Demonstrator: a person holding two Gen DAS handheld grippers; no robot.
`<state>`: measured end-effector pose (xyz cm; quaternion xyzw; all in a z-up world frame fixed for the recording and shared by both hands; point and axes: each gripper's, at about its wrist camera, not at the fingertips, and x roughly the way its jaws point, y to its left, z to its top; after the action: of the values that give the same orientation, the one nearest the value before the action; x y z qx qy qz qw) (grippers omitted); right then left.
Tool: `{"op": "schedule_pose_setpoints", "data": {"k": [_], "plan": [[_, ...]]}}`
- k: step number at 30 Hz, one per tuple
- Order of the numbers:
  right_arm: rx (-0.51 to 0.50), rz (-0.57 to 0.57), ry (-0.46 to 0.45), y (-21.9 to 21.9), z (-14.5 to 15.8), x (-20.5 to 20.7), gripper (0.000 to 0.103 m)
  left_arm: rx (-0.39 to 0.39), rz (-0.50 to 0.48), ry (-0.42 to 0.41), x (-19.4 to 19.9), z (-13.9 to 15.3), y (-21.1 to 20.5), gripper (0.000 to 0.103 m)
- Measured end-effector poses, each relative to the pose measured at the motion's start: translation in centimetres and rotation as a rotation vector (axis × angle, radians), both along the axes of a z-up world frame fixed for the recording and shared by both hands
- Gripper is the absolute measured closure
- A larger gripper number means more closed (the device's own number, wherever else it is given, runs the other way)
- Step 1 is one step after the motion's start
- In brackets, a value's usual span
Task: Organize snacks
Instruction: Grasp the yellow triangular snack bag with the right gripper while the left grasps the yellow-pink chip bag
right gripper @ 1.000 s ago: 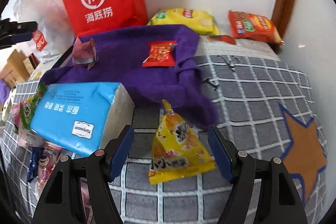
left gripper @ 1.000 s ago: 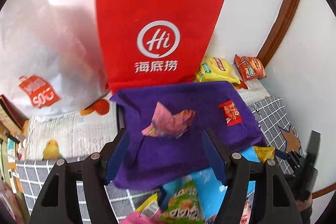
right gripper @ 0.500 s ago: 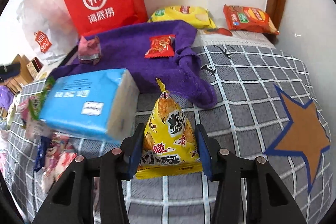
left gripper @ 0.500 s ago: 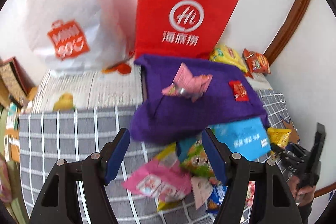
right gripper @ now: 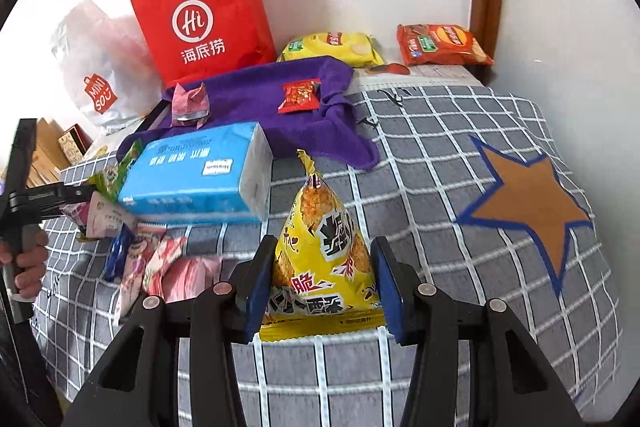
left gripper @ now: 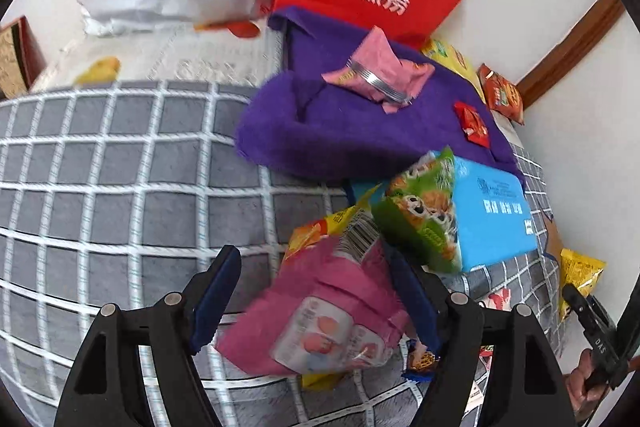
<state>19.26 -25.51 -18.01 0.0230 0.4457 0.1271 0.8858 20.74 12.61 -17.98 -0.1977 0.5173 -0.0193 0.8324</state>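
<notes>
My right gripper is shut on a yellow pyramid snack bag and holds it upright over the grey checked cloth. My left gripper is open, its fingers on either side of a pink snack packet that lies in a pile with a green bag and a blue tissue pack. A purple towel carries a pink wrapper and a small red packet. The towel also shows in the right wrist view.
A red paper bag and a white Miniso bag stand against the wall. A yellow chip bag and a red chip bag lie at the back. More small packets lie left of my right gripper.
My left gripper has dropped back from the towel to the snack pile, now around the pink packet. My right gripper closed on the yellow pyramid bag and lifted it upright.
</notes>
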Motion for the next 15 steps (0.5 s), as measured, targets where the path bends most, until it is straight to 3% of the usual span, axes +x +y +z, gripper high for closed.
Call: {"op": "schedule_pose_setpoints", "data": {"k": [5, 7, 8, 15], "plan": [[0.000, -0.009, 0.004, -0.6, 0.0, -1.2, 0.056, 0.008, -0.021, 0.005, -1.0, -0.2, -0.6, 0.030], [0.009, -0.011, 0.002, -0.7, 0.1, -1.6, 0.056, 0.000, -0.028, -0.014, -2.0, 0.1, -0.6, 0.040], [0.012, -0.010, 0.002, -0.7, 0.1, -1.8, 0.056, -0.018, -0.038, -0.023, -2.7, 0.3, -0.6, 0.050], [0.017, 0.009, -0.007, 0.0, 0.4, -3.7, 0.056, -0.015, -0.087, -0.044, -7.1, 1.4, -1.8, 0.054]]}}
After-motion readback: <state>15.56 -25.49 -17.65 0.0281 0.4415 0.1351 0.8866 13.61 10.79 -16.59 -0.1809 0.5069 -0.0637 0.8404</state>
